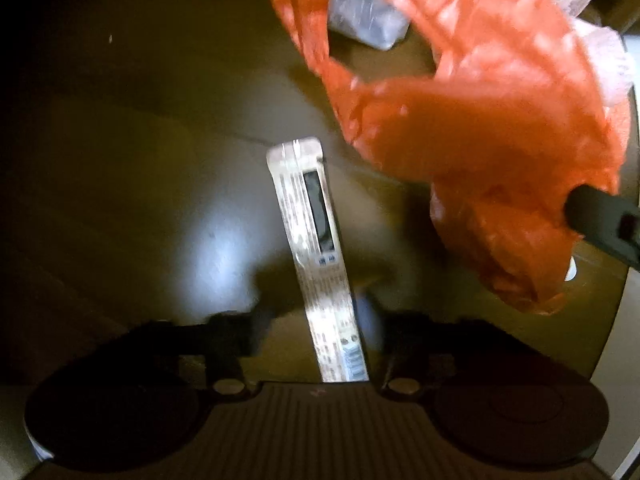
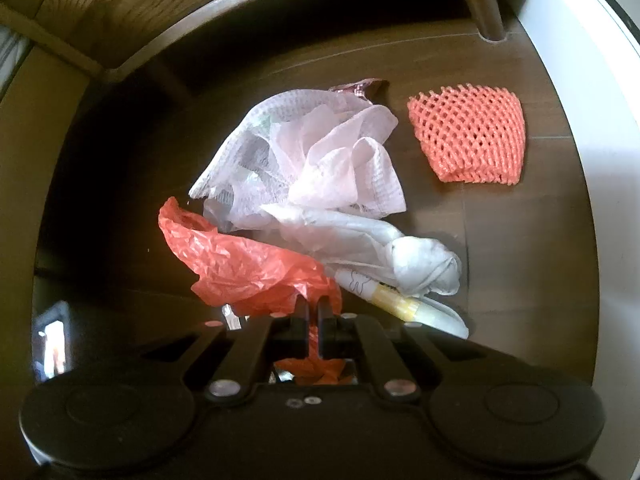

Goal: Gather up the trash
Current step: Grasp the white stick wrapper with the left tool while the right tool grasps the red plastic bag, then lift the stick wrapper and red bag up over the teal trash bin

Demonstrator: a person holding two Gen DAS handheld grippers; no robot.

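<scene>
From the left wrist view, open dark wooden floor [image 1: 132,152] lies from 8 to 11 o'clock. The left gripper [image 1: 320,320] stands narrowly parted about a long printed wrapper [image 1: 316,256]; blur hides whether its pads press it. The red plastic bag [image 1: 480,128] fills 1 to 3 o'clock, cut by the frame's top, with crumpled clear plastic [image 1: 368,16] behind. The right gripper [image 2: 314,316] is clamped on the bag's edge. Ahead of it lie white mesh cloth [image 2: 320,152], a knotted white bag [image 2: 420,264], an orange foam fruit net [image 2: 468,136] at 1 o'clock, and a furniture leg [image 2: 480,0] beyond.
</scene>
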